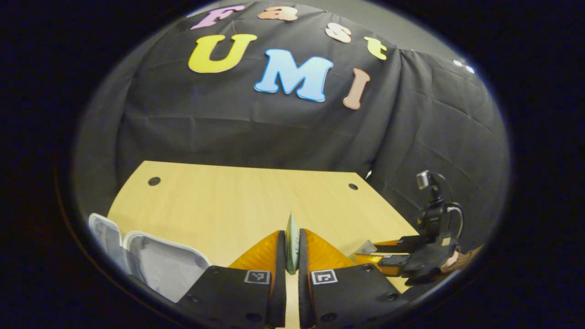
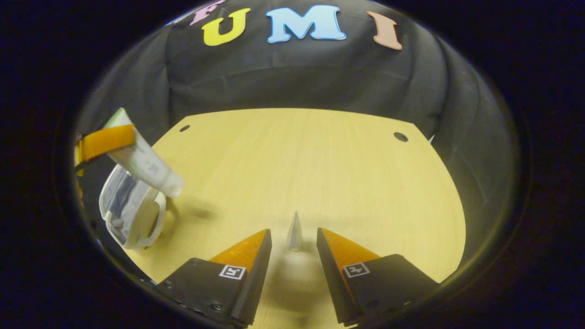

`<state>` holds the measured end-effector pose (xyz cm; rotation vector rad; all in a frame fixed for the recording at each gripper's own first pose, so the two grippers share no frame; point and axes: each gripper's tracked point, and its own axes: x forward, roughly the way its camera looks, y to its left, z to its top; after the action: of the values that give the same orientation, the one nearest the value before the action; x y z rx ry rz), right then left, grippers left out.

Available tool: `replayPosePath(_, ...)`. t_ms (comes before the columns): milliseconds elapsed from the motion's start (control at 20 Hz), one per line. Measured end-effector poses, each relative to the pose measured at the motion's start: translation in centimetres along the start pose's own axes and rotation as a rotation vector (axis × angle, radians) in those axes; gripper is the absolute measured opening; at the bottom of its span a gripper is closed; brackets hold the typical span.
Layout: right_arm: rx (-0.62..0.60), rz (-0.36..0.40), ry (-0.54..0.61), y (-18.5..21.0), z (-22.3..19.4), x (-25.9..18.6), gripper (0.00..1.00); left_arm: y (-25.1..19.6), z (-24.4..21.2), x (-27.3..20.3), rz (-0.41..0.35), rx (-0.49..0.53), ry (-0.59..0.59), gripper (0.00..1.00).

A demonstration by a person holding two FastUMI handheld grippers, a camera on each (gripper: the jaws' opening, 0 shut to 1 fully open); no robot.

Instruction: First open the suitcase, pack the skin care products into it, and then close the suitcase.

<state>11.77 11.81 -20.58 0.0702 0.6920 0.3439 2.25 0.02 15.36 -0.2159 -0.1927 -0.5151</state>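
My left gripper is shut on a pale green tube, seen edge-on between its fingers. In the right gripper view that tube hangs cap-down over the open white suitcase, with a finger of the left gripper across it. The suitcase lies at the table's left edge, its grey lining showing. My right gripper stands open low over the table around a small white tube, with a gap on each side. The right gripper and the hand holding it show at the right in the left gripper view.
The wooden table has two dark round holes near its far corners. Black cloth walls close in behind it and to its right.
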Motion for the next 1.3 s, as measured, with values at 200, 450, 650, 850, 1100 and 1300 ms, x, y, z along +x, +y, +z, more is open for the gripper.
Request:
replayPosePath(200, 0.055, -0.015, 0.044, -0.3, -1.2, 1.5, 0.28, 7.5, 1.1, -5.7, 0.154, 0.025, -0.016, 0.18)
replayPosePath(450, 0.240, 0.149, 0.030, 4.6, 1.6, -1.7, 0.25, 14.7, -6.0, -8.9, 0.271, 0.025, 0.242, 0.18)
replayPosePath(650, 0.172, 0.370, 0.050, 13.5, 3.4, -5.5, 0.25, 19.6, -12.3, -12.2, 0.338, 0.065, 0.576, 0.18)
replayPosePath(850, 0.095, 0.559, 0.115, 22.7, 2.9, -7.9, 0.25, 24.7, -17.1, -15.3, 0.421, 0.078, 0.851, 0.22)
replayPosePath(1100, 0.004, 0.625, 0.222, 28.7, 0.3, -7.9, 0.25, 23.8, -15.4, -14.5, 0.329, 0.056, 0.702, 0.46)
replayPosePath(1300, -0.006, 0.655, 0.301, 31.9, 0.4, -6.0, 0.25, 22.1, -12.9, -16.8, 0.230, -0.023, 0.500, 0.62)
